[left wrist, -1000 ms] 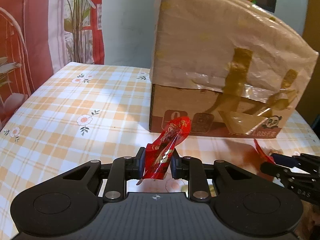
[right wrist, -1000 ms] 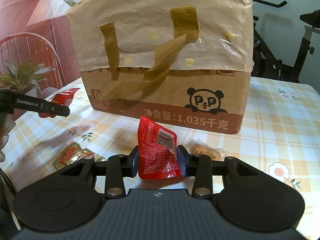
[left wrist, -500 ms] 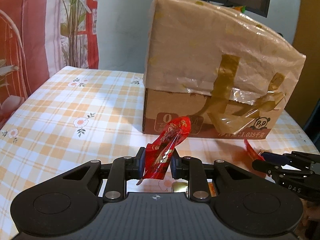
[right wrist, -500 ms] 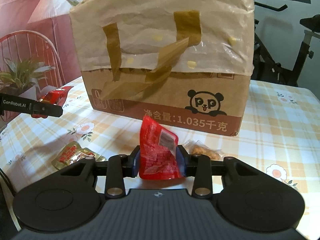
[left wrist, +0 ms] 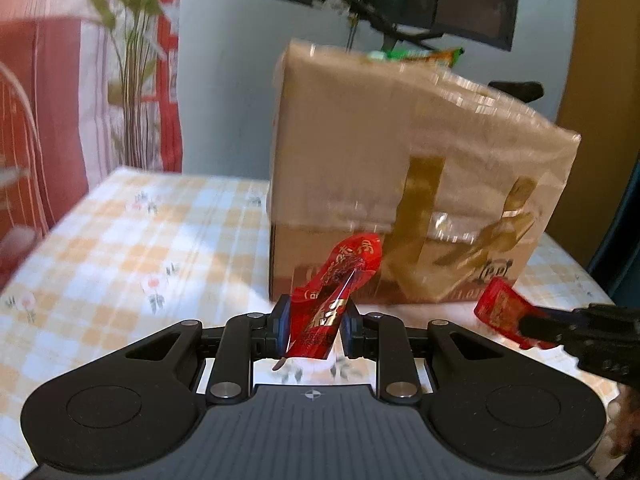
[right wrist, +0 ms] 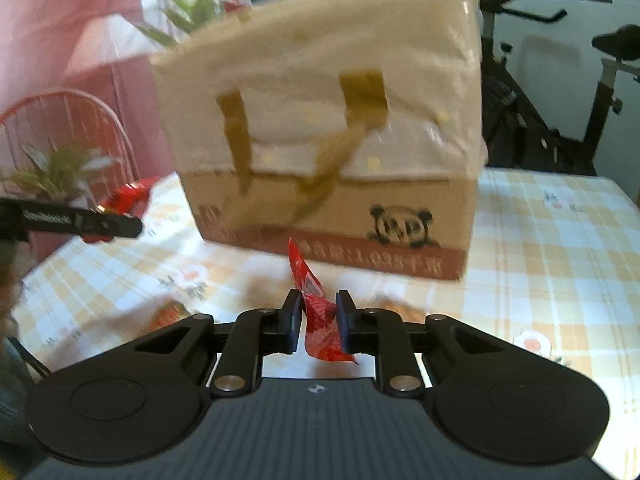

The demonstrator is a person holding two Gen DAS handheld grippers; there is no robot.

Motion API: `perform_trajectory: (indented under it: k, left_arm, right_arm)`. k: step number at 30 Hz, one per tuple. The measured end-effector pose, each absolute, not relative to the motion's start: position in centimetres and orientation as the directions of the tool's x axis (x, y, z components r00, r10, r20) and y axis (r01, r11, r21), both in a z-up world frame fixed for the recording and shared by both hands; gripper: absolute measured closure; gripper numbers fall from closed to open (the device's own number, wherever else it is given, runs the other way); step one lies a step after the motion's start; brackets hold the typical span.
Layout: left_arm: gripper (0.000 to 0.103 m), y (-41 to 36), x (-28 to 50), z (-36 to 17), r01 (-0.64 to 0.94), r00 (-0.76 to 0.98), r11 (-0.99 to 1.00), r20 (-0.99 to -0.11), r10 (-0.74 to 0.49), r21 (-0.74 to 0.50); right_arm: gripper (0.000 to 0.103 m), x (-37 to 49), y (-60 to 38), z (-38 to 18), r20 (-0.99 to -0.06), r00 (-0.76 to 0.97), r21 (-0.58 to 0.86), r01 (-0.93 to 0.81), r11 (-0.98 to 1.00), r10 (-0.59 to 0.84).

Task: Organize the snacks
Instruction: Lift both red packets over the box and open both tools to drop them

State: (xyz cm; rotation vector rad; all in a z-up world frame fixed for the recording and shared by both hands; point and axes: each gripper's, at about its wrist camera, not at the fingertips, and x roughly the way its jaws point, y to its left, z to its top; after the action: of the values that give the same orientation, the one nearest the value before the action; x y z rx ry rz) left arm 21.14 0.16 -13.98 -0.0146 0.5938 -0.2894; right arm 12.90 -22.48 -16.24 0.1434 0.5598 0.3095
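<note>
Checked tablecloth [left wrist: 120, 240] behind a crumpled glossy red snack packet [left wrist: 332, 292].

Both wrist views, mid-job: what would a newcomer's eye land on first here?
The big cardboard box, its top wrapped in wrinkled paper and brown tape, stands mid-table on the checked tablecloth. Next, the two red snack packets: the left gripper has its jaws shut on a long red packet, and the right gripper pinches a crumpled red packet. More snacks lie blurred on the cloth just beyond the right gripper.
</note>
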Motion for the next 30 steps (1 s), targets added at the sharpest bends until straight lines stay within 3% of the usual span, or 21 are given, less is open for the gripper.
perform_trajectory:
  k: [9,15,20,28,30]
  left_arm:
    - [0.077,-0.7,21.7,-7.4,0.344,0.851,0.936,-0.395,-0.346,-0.080]
    - [0.077,-2.9,24.6,-2.9,0.378,0.877,0.923,-0.290,-0.383,-0.075]
    - [0.077,-4.9,28.1,-1.2,0.376,0.887,0.924,-0.260,-0.382,-0.077]
    - [0.077,-7.7,33.6,-2.8,0.364,0.858,0.930,-0.367,-0.359,-0.058]
    - [0.072,-8.4,34.2,-3.3,0.361,0.854,0.932,-0.388,-0.347,-0.040]
  right_arm:
    - [0.083,11.0,-23.1,-8.1,-0.277,0.873,0.204,-0.355,0.912,0.402]
    - [0.083,14.0,-24.8,-2.3,-0.148,0.917,0.194,-0.339,0.920,0.370]
    - [0.083,19.5,-25.4,-0.7,-0.177,0.930,0.163,-0.296,0.941,0.324]
    - [0.083,24.6,-25.9,-1.5,-0.282,0.934,0.158,-0.180,0.971,0.219]
    - [0.083,25.1,-25.9,-1.9,-0.308,0.930,0.158,-0.158,0.975,0.200]
